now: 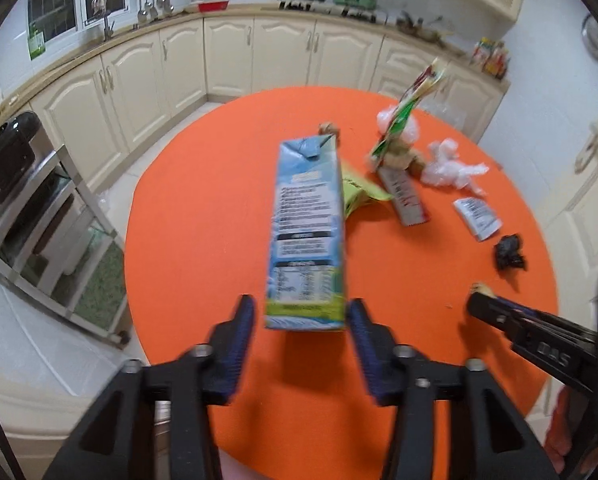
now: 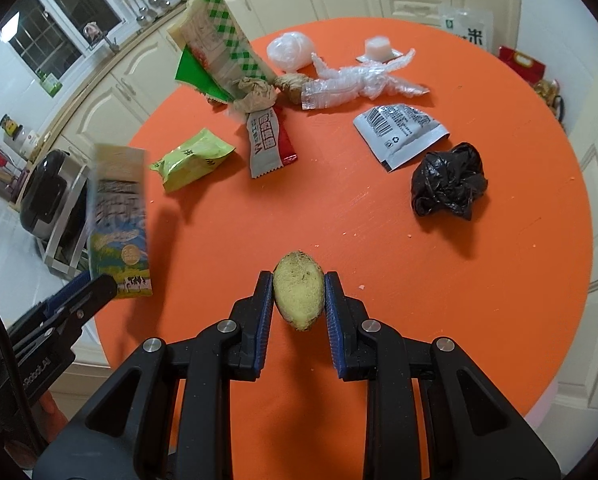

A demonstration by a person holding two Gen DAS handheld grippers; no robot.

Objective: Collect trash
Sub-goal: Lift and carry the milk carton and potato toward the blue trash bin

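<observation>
The right gripper [image 2: 299, 300] is clamped on a yellowish, fuzzy-skinned scrap of food [image 2: 299, 297], both blue pads pressed against its sides, and it hangs just above the round orange table [image 2: 499, 280]. Over on the other side the left gripper [image 1: 301, 334] stands with its jaws parted, a gap showing on each side of the blue milk carton [image 1: 307, 236], which sits between the pads, blurred and tilted, its gabled top pointing away; neither pad is on it, and whether its base rests on the table cannot be told. From the right wrist view that same carton [image 2: 119, 220] shows near the table's left edge with the left gripper's tip [image 2: 95, 294] at its lower corner. Farther out, trash lies scattered: a crumpled black bag [image 2: 449, 180] to the right, a white sachet with a barcode [image 2: 399, 132] just beyond it, a crushed clear plastic bottle [image 2: 351, 84] near the far side. Toward the middle lie a yellow-green snack packet [image 2: 191, 162] and a grey-and-red wrapper [image 2: 267, 140], with a green-checked package [image 2: 219, 48] propped up behind them beside brown crumpled paper [image 2: 255, 96]. Cream kitchen cabinets [image 1: 227, 56] curve round behind the table.
</observation>
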